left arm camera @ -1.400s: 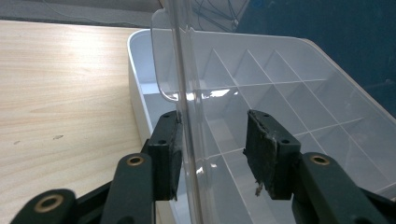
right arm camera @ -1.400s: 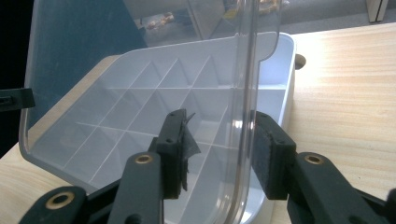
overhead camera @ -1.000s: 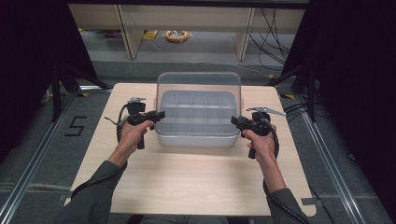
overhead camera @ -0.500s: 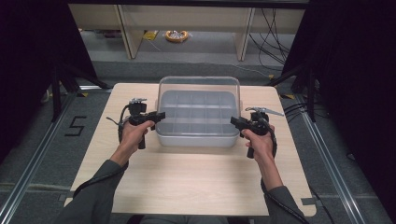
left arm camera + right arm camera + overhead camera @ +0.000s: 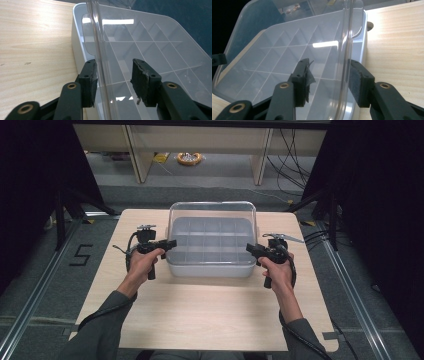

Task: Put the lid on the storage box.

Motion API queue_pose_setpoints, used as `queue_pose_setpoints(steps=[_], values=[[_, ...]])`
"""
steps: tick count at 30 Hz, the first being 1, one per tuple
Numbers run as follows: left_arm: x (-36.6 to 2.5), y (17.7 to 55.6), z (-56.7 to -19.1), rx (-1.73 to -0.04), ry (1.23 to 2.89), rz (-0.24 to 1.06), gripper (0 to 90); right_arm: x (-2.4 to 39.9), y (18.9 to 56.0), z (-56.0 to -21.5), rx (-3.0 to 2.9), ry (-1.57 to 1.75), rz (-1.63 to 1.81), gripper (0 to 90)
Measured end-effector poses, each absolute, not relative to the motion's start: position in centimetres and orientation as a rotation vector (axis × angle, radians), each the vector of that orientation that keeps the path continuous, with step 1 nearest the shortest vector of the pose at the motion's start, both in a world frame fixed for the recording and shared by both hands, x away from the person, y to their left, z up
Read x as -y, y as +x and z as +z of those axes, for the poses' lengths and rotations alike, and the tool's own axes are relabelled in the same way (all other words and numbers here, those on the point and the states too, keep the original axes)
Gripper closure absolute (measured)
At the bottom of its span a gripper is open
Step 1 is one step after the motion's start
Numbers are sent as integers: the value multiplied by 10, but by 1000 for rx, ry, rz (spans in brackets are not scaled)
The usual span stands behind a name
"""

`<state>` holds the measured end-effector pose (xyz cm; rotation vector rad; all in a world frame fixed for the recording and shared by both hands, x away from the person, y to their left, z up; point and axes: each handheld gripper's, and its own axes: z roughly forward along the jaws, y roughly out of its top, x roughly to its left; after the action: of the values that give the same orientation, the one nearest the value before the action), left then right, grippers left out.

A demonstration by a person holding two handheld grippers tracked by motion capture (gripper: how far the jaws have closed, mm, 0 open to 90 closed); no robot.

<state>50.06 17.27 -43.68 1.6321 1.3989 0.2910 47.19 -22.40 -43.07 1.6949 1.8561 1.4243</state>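
Since a second ago the clear lid (image 5: 212,217) has tipped lower over the divided box (image 5: 210,255), hands barely shifting; high view: box at centre frame on the wooden table (image 5: 200,310), left gripper (image 5: 167,243) at its left edge, right gripper (image 5: 251,249) at its right edge; left gripper view: jaws apart, straddling the lid's rim (image 5: 100,50), left pad (image 5: 91,80) just beside it, box wall at upper left; right gripper view: jaws also apart, lid edge (image 5: 345,50) running between them near the right pad (image 5: 355,82), grid compartments at centre.
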Motion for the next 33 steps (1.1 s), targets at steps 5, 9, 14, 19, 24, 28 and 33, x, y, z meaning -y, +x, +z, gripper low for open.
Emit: queue_pose_setpoints(steps=[5, 9, 14, 19, 24, 28, 33], values=[[-174, 500, -439, -1399, 1639, 280, 548, 227, 474, -434, -1864, 1635, 1418, 556], [-173, 501, -444, -1410, 1613, 265, 544, 228, 475, -439, -1865, 1645, 1411, 550], [-169, 501, -448, -1380, 1688, 367, 576, 230, 476, -447, -1851, 1680, 1437, 542], [-162, 497, -448, -1344, 1769, 458, 571, 229, 477, -446, -1853, 1674, 1438, 516], [-165, 497, -450, -1352, 1757, 431, 574, 225, 477, -446, -1842, 1772, 1442, 512], [-166, 497, -450, -1358, 1753, 415, 574, 225, 477, -448, -1838, 1768, 1444, 510], [-166, 498, -451, -1354, 1753, 411, 574, 226, 479, -445, -1878, 1751, 1407, 507]])
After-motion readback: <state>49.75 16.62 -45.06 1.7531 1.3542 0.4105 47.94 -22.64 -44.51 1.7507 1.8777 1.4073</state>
